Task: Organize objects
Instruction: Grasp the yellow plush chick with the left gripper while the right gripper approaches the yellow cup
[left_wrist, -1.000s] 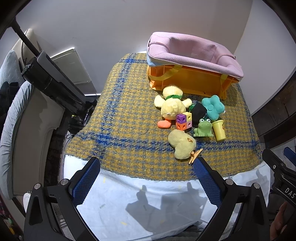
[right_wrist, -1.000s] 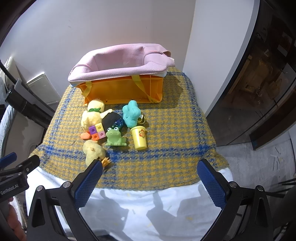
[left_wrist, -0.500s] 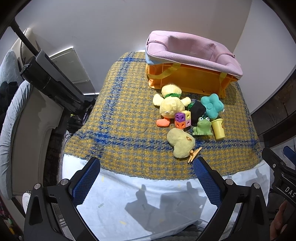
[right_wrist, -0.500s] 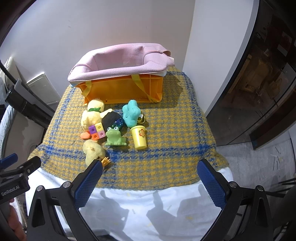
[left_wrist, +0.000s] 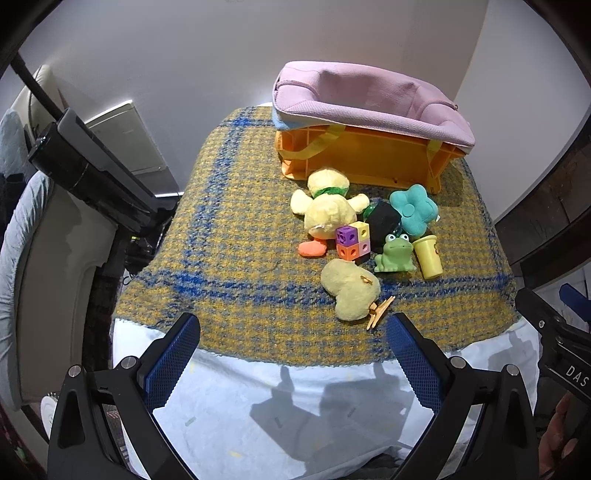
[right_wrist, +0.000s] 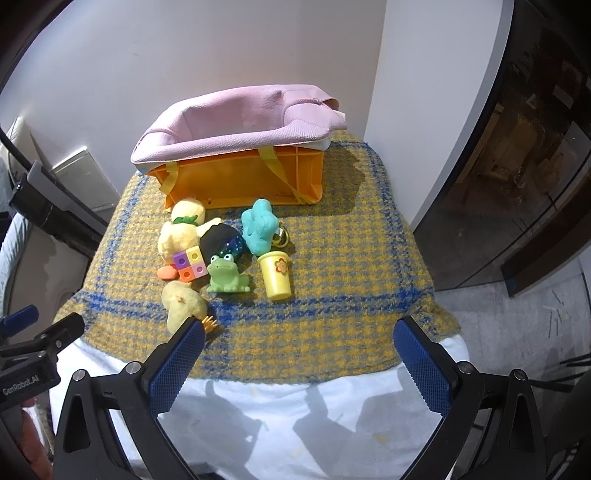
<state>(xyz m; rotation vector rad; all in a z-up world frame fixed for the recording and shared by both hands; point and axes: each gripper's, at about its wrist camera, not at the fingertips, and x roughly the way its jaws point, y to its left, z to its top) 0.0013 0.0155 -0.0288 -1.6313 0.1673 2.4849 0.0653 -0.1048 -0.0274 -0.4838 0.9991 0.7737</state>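
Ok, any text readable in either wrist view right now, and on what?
"GenRobot.AI": white print on the left gripper body, seen in the right wrist view.
"DAS": cut off at the frame edge, on the right gripper body, seen in the left wrist view.
Yellow cup: a flower picture only, no words.

A yellow-and-blue checked blanket (right_wrist: 332, 280) covers the desk (right_wrist: 258, 424), carrying an orange crate (right_wrist: 251, 177) and scattered toys (right_wrist: 221, 273).

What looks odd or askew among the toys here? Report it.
The smaller yellow plush chick lies toppled on its side near the blanket's front edge, feet sticking out. The pink bag sags unevenly over the orange crate. Nothing spilled or damaged.
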